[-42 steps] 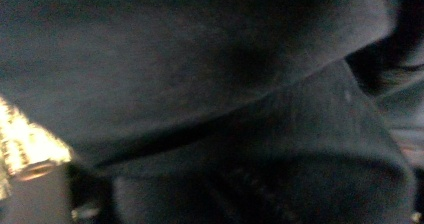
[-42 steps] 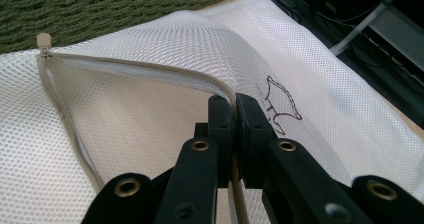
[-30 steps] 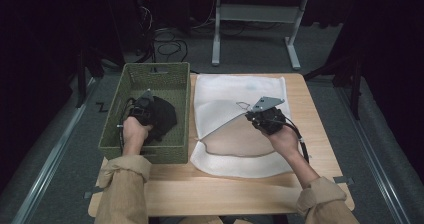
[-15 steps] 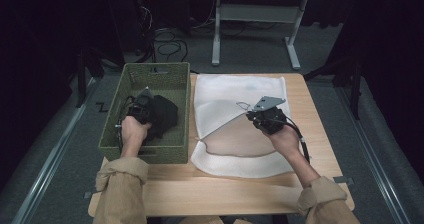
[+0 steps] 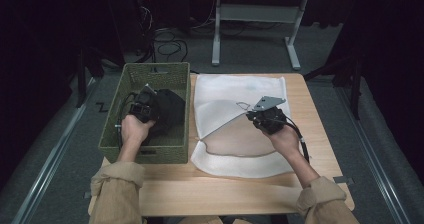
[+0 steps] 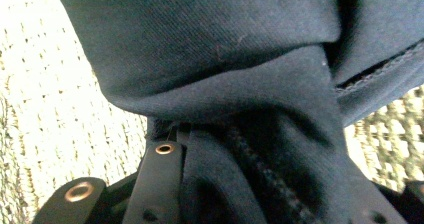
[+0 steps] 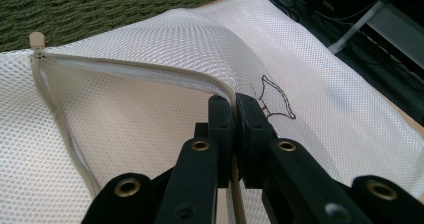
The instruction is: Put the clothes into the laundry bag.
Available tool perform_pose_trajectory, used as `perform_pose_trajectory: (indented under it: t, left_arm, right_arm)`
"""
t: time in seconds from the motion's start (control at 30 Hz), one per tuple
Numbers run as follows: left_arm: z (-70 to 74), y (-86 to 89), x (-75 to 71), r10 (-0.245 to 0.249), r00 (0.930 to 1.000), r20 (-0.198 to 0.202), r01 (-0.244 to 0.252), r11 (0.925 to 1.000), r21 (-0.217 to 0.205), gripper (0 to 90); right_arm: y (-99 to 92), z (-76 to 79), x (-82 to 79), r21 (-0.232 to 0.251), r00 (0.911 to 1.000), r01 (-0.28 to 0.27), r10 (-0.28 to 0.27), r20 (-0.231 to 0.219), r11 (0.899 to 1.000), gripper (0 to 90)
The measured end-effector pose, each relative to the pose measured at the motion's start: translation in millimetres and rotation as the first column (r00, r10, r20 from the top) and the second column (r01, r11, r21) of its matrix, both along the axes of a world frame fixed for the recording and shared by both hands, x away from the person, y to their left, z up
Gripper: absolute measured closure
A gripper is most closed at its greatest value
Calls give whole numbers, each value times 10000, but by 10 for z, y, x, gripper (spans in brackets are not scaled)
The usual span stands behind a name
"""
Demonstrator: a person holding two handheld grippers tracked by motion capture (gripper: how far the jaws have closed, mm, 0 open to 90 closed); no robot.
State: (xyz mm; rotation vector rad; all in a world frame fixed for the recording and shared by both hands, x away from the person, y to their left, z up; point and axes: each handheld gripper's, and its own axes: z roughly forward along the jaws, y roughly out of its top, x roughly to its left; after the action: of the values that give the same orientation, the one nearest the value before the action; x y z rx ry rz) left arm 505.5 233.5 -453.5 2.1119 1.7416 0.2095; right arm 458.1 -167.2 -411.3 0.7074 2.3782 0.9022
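Observation:
A dark navy garment [image 5: 169, 111] lies bunched in the green woven basket [image 5: 152, 73] at the table's left. My left gripper [image 5: 145, 106] is down in the basket; its jaws have just been closing and now pinch a fold of the garment [image 6: 225, 59], with a drawcord between them. A white mesh laundry bag [image 5: 235, 89] lies flat to the right of the basket. My right gripper [image 5: 251, 115] is shut on the bag's zipped edge [image 7: 140, 69] and holds it lifted, so the bag's mouth [image 7: 125, 124] gapes toward the basket.
The wooden table [image 5: 225, 194] has bare room along its near edge and at the far right. A desk frame [image 5: 220, 29] and cables [image 5: 165, 39] stand on the floor beyond the table. Both forearms come in from the bottom in tan sleeves.
My left gripper has closed on the dark garment and risen a little with it. The right gripper and the mesh bag have stayed where they were.

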Motion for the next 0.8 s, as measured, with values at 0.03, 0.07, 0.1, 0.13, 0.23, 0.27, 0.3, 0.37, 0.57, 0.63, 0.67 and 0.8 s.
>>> perform_pose_trajectory:
  t: [0.03,0.07,0.1,0.13,0.23,0.27,0.3,0.37,0.57,0.63,0.67,0.8]
  left_arm:
    - [0,0,0,0,10000,0,0,10000,0,653]
    - [38,13,-33,-115,9999,66,116,9999,-82,653]
    - [38,13,-33,-115,9999,66,116,9999,-82,653]
    - [74,28,-69,-158,9996,213,161,9998,-142,653]
    - [104,53,-99,-196,9992,337,203,9995,-224,653]
    - [110,63,-108,-220,9990,376,230,9994,-241,652]
    - [112,68,-114,-224,9990,398,234,9994,-261,652]
    - [116,76,-123,-293,9988,386,304,9991,-283,652]
    - [180,36,-178,-554,9964,648,579,9976,-367,650]
    - [194,34,-188,-600,9957,706,628,9973,-385,649]
    - [217,34,-204,-637,9945,830,679,9965,-493,648]
    - [250,33,-226,-681,9931,960,740,9955,-599,648]
  right_arm:
    - [0,0,0,0,10000,0,0,0,10000,870]
    - [-8,-3,0,-17,10000,-12,12,40,10000,870]
    - [-8,-3,0,-17,10000,-12,12,40,10000,870]
    - [-3,-10,-1,-10,10000,-33,33,60,10000,870]
    - [6,-7,-4,4,10000,30,-30,16,10000,870]
    - [9,-4,1,-18,10000,-8,8,2,10000,870]
    - [12,-3,9,-19,10000,-21,21,20,10000,870]
    - [19,0,11,-35,10000,-21,21,8,10000,870]
    - [25,1,8,-43,10000,39,-39,3,10000,870]
    - [30,3,10,-19,10000,51,-51,-46,10000,870]
    - [31,3,20,-37,10000,4,-4,-2,10000,870]
    - [34,6,30,-18,10000,-19,19,43,10000,870]
